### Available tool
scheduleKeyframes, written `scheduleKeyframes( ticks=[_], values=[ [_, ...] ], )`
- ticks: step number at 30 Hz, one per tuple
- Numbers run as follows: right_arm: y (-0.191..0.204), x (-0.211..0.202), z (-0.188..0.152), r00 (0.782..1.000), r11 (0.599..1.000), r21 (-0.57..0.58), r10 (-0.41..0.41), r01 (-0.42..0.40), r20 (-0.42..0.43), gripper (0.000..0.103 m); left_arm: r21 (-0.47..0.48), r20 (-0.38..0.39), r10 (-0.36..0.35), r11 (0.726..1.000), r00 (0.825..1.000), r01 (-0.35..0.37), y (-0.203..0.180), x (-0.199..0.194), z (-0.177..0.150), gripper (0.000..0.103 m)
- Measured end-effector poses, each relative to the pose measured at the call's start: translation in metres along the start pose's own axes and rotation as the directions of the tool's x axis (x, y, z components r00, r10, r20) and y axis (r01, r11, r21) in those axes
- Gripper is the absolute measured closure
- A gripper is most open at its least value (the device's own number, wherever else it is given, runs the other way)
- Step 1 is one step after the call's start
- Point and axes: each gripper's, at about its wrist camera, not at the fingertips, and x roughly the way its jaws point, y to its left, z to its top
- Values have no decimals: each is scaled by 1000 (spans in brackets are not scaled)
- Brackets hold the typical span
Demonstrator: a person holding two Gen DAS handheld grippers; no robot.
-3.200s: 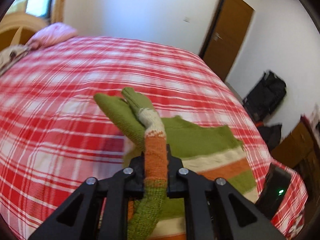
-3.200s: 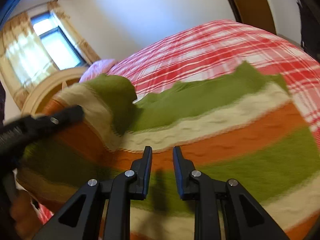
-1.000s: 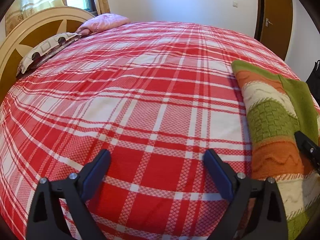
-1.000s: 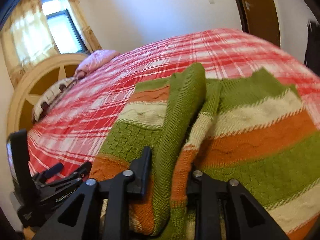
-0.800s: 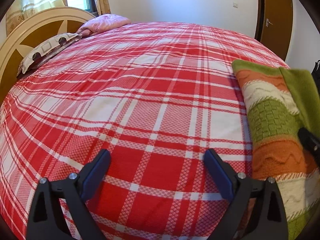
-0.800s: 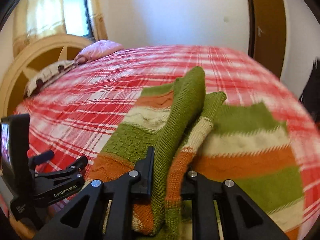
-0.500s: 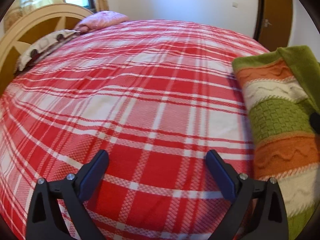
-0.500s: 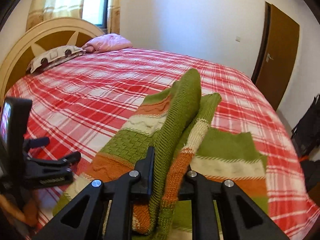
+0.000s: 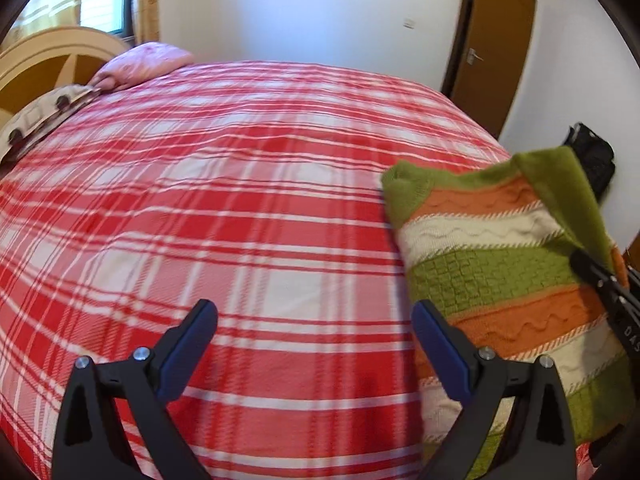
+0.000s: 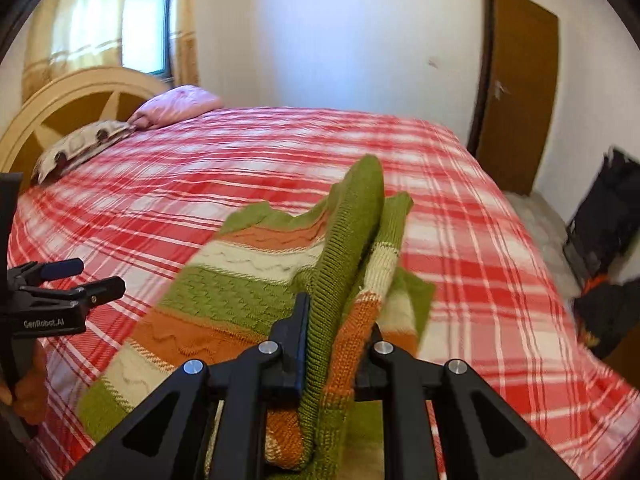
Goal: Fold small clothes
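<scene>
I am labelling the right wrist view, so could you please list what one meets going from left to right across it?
Left gripper → patterned pillow → pink pillow → striped sweater, clamped in the right gripper → brown door → black bags.

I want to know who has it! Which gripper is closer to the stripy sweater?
Right. The right gripper is shut on the stripy sweater, pinching a fold. The left gripper hangs open beside it, over the bedspread.

White "GenRobot.AI" print on the black body of the left gripper [image 10: 82, 278] in the right wrist view; partial white letters "DAS" on the right gripper [image 9: 600, 276], left wrist view.
</scene>
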Motion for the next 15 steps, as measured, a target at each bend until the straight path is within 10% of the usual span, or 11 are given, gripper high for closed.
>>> scheduleKeyframes(
  ticks=[15],
  values=[
    [-53,28,-44,998,980,197,19,-8,-52,88,184,-43,-10,983,999,18,-93,16,-10,3]
  ],
)
